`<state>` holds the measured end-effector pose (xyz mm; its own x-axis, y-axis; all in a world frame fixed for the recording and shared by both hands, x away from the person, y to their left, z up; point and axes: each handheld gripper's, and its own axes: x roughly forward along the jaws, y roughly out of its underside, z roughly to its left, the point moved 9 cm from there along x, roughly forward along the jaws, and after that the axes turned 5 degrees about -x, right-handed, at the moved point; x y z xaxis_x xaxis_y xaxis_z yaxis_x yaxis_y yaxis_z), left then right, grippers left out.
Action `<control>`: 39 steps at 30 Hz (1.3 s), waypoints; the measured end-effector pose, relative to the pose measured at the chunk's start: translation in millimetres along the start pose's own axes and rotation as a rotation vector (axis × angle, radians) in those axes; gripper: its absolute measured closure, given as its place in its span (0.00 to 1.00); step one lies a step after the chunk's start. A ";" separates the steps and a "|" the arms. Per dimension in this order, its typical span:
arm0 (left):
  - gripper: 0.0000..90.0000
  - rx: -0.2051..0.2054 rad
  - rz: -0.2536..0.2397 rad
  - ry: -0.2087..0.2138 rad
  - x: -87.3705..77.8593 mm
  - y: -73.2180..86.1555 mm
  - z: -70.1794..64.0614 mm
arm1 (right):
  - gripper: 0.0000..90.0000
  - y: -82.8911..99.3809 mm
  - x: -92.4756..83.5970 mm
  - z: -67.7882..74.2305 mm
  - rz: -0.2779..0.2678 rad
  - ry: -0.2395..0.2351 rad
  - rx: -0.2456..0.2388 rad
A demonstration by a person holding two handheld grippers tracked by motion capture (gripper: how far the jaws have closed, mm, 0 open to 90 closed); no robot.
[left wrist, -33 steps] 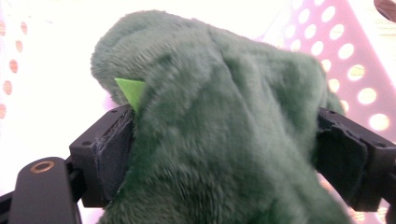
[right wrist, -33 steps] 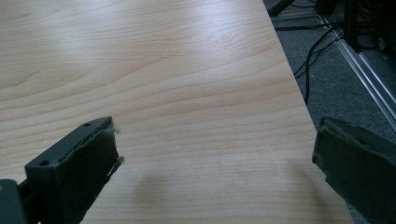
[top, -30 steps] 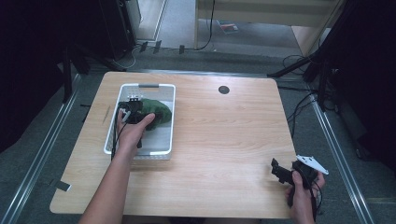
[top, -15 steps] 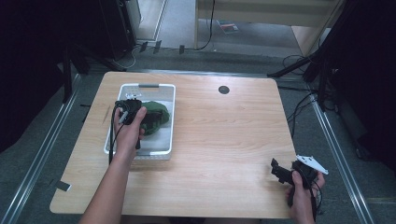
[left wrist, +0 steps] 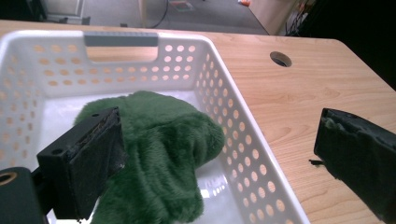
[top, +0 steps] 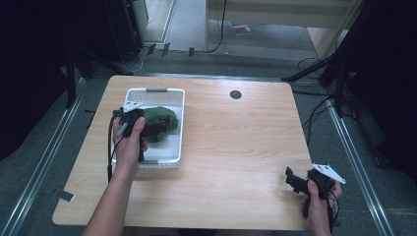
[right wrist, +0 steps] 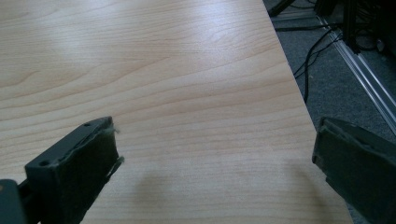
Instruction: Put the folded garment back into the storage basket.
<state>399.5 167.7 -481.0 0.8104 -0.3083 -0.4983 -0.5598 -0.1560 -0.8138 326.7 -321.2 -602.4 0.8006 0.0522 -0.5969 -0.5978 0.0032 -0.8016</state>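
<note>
A green plush toy [top: 158,123] lies inside a white basket [top: 169,157] on the left half of the wooden tabletop [top: 236,147]. Its fur is deep green, short and fuzzy, and the body is bunched into a soft rounded lump with folds; from the left gripper view [left wrist: 159,154] one lobe bulges toward the basket's right wall, and no face or limbs can be made out. It rests on the basket floor, filling the middle and far part, with bare white floor showing nearer the person.

The basket is rectangular, its walls pierced with rows of small round holes [left wrist: 224,107], and a grey-topped handle slot [left wrist: 122,39] sits in the far wall.

The left tool [top: 134,118] hangs over the basket's left side, just beside the plush toy. Its jaws have just been opening and now stand wide apart: in the left gripper view one black pad [left wrist: 88,158] is in front of the toy's left flank, the other [left wrist: 359,158] is out over the tabletop beyond the basket's right wall, and neither presses on the fur.

The right tool [top: 295,181] is held at the near right corner of the tabletop, well apart from the basket. Its jaws are spread wide with bare wood between them. A round cable hole [top: 235,94] sits in the far part of the tabletop.
</note>
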 end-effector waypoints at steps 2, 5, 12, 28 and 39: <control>0.02 0.003 -0.026 0.013 -9.0 0.9 1.2 | 0.00 0.0 0.0 0.1 0.000 -0.001 -0.001; 0.02 0.017 -0.061 0.022 -21.6 3.5 4.1 | 0.00 0.1 0.1 0.1 0.001 -0.002 -0.001; 0.02 0.001 -0.115 -0.004 -50.0 14.4 25.6 | 0.00 0.0 -0.6 0.3 -0.001 0.004 -0.009; 0.02 -0.006 -0.200 -0.044 -92.0 42.1 67.8 | 0.00 -0.2 -0.7 -0.3 -0.005 0.006 0.000; 0.02 -0.049 -0.174 -0.063 -105.0 77.4 99.3 | 0.00 -0.3 -1.0 -0.4 -0.006 0.010 -0.004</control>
<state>288.3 281.2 -521.3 0.9039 -0.2137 -0.3706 -0.4171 -0.2481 -0.8743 326.1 -321.7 -601.6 0.8047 0.0424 -0.5922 -0.5927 0.0000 -0.8054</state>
